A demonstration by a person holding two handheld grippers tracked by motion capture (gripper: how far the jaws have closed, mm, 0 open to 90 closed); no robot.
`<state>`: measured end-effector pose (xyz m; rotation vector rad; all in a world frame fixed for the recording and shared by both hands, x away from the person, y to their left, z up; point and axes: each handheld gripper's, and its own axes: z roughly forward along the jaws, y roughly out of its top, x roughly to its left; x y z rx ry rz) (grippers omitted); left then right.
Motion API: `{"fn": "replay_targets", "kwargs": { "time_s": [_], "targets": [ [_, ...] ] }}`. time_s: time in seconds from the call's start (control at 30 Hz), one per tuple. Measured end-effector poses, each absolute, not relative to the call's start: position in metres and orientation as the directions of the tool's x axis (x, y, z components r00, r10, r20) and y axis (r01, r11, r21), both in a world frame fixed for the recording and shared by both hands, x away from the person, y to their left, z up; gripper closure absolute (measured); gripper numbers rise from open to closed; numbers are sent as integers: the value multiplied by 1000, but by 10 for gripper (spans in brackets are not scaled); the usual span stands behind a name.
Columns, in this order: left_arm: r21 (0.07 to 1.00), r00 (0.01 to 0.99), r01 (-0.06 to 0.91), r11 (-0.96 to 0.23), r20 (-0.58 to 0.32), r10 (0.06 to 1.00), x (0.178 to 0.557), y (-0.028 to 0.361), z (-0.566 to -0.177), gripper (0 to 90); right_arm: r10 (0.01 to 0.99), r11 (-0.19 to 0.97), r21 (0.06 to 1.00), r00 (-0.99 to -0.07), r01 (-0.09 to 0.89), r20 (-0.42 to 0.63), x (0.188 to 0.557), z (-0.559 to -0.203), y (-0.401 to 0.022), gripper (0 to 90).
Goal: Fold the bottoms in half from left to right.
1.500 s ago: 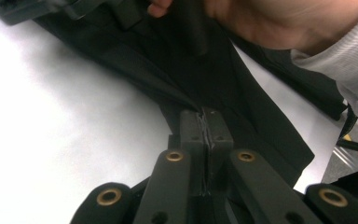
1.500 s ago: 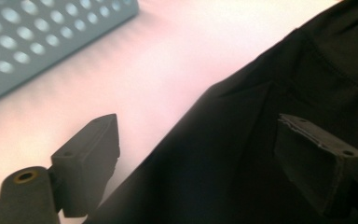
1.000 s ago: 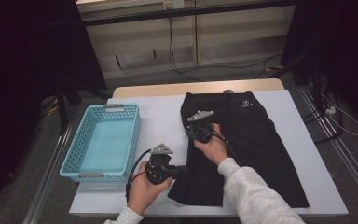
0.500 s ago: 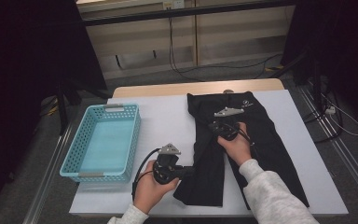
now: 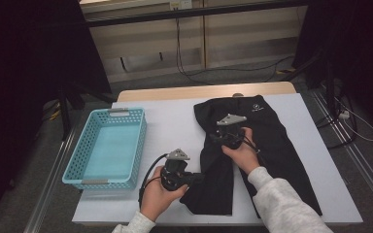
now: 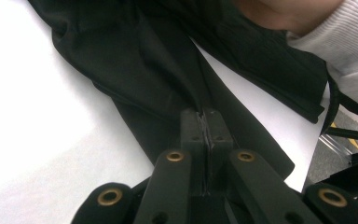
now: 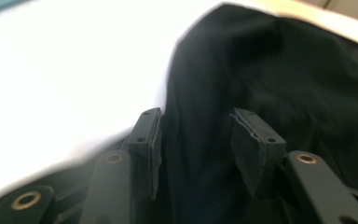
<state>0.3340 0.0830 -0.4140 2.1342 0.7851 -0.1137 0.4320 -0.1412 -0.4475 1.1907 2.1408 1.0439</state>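
Black trousers [image 5: 272,136] lie on the white table [image 5: 170,126], the waist at the far end, with a strip of bare table between the two legs near the front. My left gripper [image 5: 196,178] is shut on the left leg's edge near the hem; in the left gripper view its jaws [image 6: 205,128] pinch the black cloth [image 6: 135,60]. My right gripper [image 5: 221,138] rests on the upper left leg. Its jaws have just been opening and stand apart [image 7: 198,135], with a ridge of trouser cloth [image 7: 284,70] between the pads, which do not press on it.
A light blue plastic basket [image 5: 97,182] stands at the table's left side. The right arm's pale sleeve [image 5: 281,204] crosses the lower trousers. Cables and dark stands surround the table on the floor.
The right gripper carried the left leg's cloth to the right, narrowing that leg, then let it go and eased back left. The left gripper stayed shut on the hem edge, shifting slightly right.
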Motion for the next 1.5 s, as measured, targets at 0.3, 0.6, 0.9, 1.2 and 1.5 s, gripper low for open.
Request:
{"fn": "replay_targets", "kwargs": {
  "time_s": [0.3, 0.6, 0.9, 1.2, 1.5],
  "targets": [
    [685, 795, 577, -445, -344, 500, 336, 85, -412, 892, 854, 379, 801, -509, 463, -110, 464, -453, -108, 364],
    [701, 799, 569, -430, -345, 494, 337, 85, -409, 892, 854, 392, 785, -506, 480, -118, 474, -457, -118, 855],
    [736, 816, 550, -396, -371, 444, 341, 73, -397, 894, 884, 236, 833, -467, 500, 29, 479, -425, -150, 881],
    [779, 857, 501, -376, -387, 341, 344, 38, -373, 894, 889, 213, 837, -454, 505, 48, 473, -404, -181, 881],
    [857, 918, 393, -333, -345, 195, 349, -30, -351, 715, 963, 49, 869, -255, 492, 90, 458, -364, -283, 832]
  ]
}}
